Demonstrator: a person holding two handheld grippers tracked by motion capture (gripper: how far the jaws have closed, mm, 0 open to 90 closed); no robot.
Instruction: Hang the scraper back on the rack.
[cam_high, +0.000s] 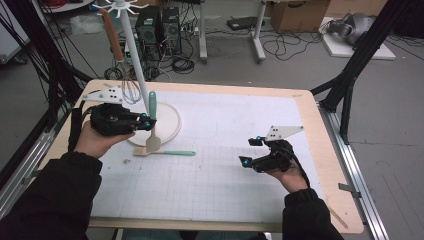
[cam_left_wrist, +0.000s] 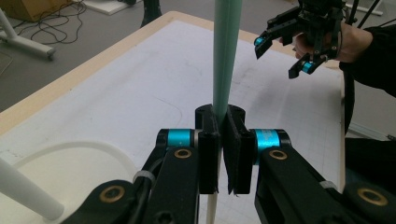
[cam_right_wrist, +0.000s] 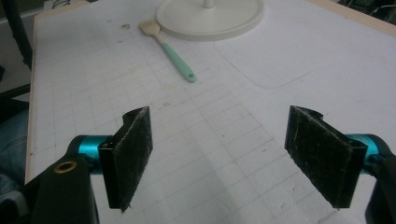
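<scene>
High view: the left gripper (cam_high: 146, 121) clamps the mint-green handle of an upright beige-bladed spatula (cam_high: 152, 125), whose blade hangs beside the round white stand base (cam_high: 170, 125). A second mint-handled spatula (cam_high: 165, 152) lies flat just below.

Left gripper view: jaws pinch the handle (cam_left_wrist: 226, 60) tight.

Right gripper view: the right gripper (cam_right_wrist: 233, 158) gapes wide, empty, above the white gridded mat (cam_right_wrist: 224, 116), well apart from the lying spatula (cam_right_wrist: 170, 46)

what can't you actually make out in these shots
- Held spatula: in the left gripper view, its head is hidden below the shut left gripper, and the handle top is cut off by the upper edge.
- Rack: its top is cut off by the high view's upper edge.
- Brush on the table: its bristles are too blurred to read in the right gripper view.
</scene>
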